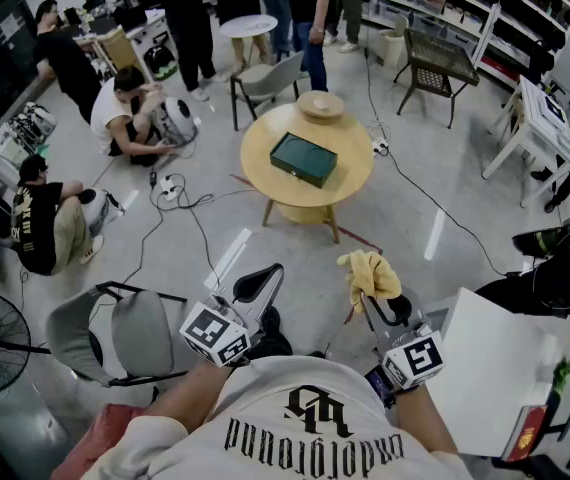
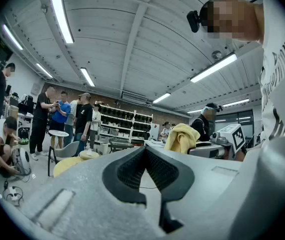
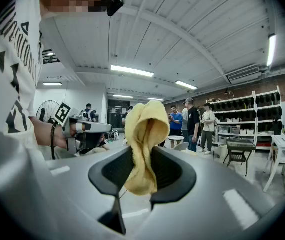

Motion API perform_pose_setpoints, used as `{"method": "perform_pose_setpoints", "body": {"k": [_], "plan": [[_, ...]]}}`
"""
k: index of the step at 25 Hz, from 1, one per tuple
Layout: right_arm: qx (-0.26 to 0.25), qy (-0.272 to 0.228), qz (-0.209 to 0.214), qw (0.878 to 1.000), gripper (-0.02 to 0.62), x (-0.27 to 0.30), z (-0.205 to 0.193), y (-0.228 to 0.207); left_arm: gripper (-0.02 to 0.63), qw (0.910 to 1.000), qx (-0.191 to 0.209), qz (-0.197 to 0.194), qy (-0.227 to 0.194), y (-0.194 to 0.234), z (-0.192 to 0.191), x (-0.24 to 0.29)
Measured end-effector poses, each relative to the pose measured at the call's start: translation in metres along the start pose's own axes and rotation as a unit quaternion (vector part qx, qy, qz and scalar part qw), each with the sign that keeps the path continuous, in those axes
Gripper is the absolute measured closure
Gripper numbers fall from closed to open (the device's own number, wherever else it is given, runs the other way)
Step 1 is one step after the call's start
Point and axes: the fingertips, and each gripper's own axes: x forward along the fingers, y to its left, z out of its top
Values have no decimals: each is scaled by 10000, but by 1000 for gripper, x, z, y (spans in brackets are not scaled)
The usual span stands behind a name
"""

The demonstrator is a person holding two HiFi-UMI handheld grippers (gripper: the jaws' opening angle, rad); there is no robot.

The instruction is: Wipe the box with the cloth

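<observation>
- Right gripper [image 3: 141,171]: jaws clamped on the cloth [image 3: 145,134]. The grip takes only a narrow bunched fold, with most of the cloth standing loose above the jaws.
- Left gripper [image 2: 145,156]: jaws together, nothing between them.
- Box [image 1: 303,159]: lies flat near the middle of the round table [image 1: 265,183], well apart from both grippers. Wiping has not yet begun.
- Risk: the cloth may pull out of the jaws once it is dragged over the lid, since so little of it is pinched.
- Risk: the box may slide across the smooth tabletop under the wiping stroke, because nothing braces it.
- Risk: cables [image 1: 180,203] trail over the floor by the table and could snag a foot on the approach.
- Box condition: dark green, low and rectangular, lid closed, edges paler. No dirt can be made out from this far.
</observation>
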Motion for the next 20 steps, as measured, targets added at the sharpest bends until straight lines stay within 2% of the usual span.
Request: {"method": "perform_pose_setpoints", "body": {"k": [10,16,20], "plan": [[30,55,23,10000,483,27,-7,-6,600,9999,97,48,33,25,-9,9],[8,60,15,10000,482,71,1,-10,600,9999,98,87,39,70,-1,16],[-27,97,-27,9999,482,111,7,-16,601,9997,157,-140,96,102,4,27]]}}
